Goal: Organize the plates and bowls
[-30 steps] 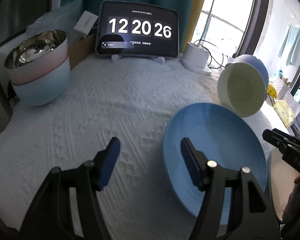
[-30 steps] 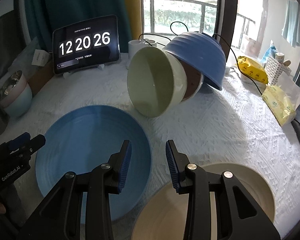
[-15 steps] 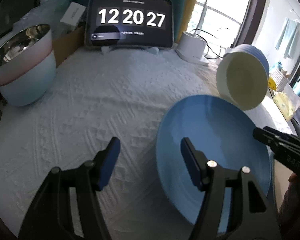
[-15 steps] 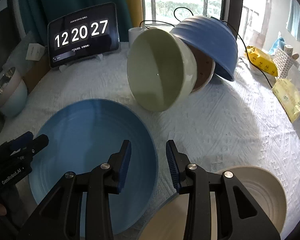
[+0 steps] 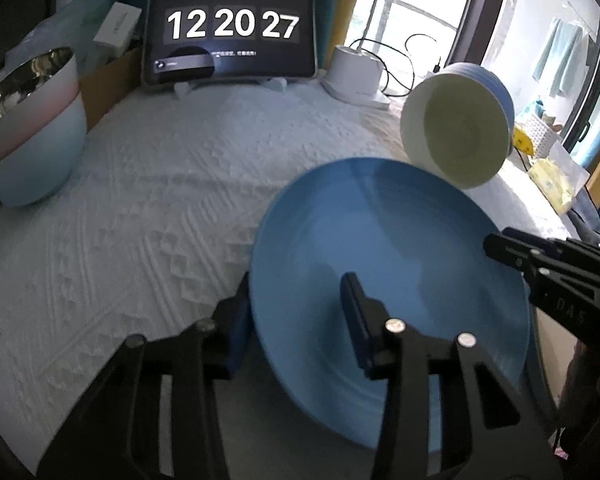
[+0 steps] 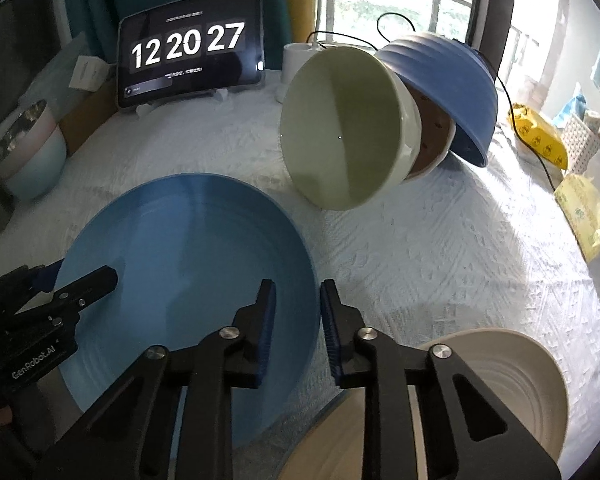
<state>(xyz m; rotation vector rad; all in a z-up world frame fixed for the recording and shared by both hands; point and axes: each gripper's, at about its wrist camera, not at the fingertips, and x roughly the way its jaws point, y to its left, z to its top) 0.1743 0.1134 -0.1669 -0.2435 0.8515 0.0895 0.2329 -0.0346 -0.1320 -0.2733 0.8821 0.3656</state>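
Observation:
A big blue plate (image 5: 400, 248) lies on the white cloth between my two grippers. My left gripper (image 5: 296, 320) straddles its left rim, one finger outside the rim and one over the plate. Its jaws are closing, with a gap still at the pads. My right gripper (image 6: 298, 316) straddles the plate's right rim (image 6: 314, 280), and its jaws are closing too. A cream plate (image 6: 500, 380) lies under the right gripper. A pale green bowl (image 6: 340, 128) lies on its side, nested in a brown bowl (image 6: 432, 140) and a blue ribbed bowl (image 6: 440, 88).
A pink bowl stacked in a light blue one (image 5: 28, 120) stands at the far left. A tablet clock (image 5: 232, 32) and a white charger base (image 5: 356, 76) with cables stand at the back. Yellow packets (image 6: 540, 140) lie at the right table edge.
Both grippers' jaws have narrowed around the blue plate's opposite rims. Both views have moved slightly closer to the plate.

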